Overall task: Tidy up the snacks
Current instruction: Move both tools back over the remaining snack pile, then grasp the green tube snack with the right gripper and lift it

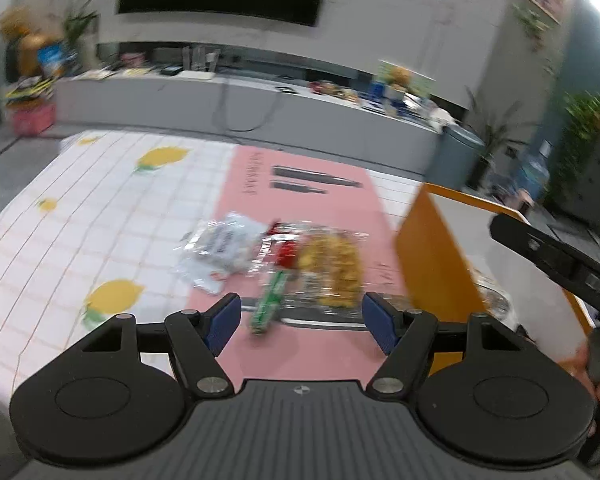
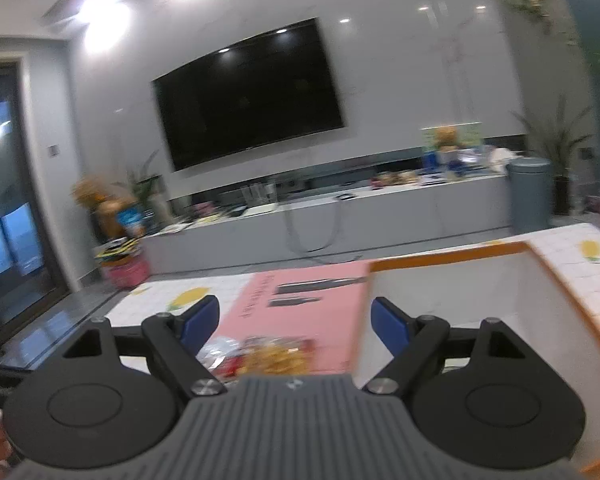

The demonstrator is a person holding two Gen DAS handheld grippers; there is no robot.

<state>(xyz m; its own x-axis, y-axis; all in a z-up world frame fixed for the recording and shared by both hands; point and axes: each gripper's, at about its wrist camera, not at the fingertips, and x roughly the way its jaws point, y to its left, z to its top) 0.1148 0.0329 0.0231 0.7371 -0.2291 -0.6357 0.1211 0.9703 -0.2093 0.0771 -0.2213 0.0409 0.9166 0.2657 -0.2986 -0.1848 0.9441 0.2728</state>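
Note:
Several snack packets lie in a loose pile on a pink mat [image 1: 300,184]: a clear bag of white pieces [image 1: 224,248], a clear bag of yellow snacks [image 1: 336,268], a small red packet [image 1: 286,250] and a green stick packet [image 1: 270,304]. My left gripper [image 1: 302,320] hovers just short of the pile, open, its blue pads pressing on nothing. Right of the pile stands a white box with orange edges [image 1: 436,264]. My right gripper [image 2: 296,324] is open and empty above the pile [image 2: 276,354] and the box's left wall [image 2: 364,320]. One of its fingers [image 1: 540,246] reaches over the box.
A lemon-print checked cloth [image 1: 100,208] covers the table. A clear wrapper [image 1: 494,300] lies inside the box. Beyond the table's far edge run a long grey cabinet [image 2: 380,212] with clutter and a wall screen [image 2: 248,96]. A hand [image 1: 596,376] holds the right gripper.

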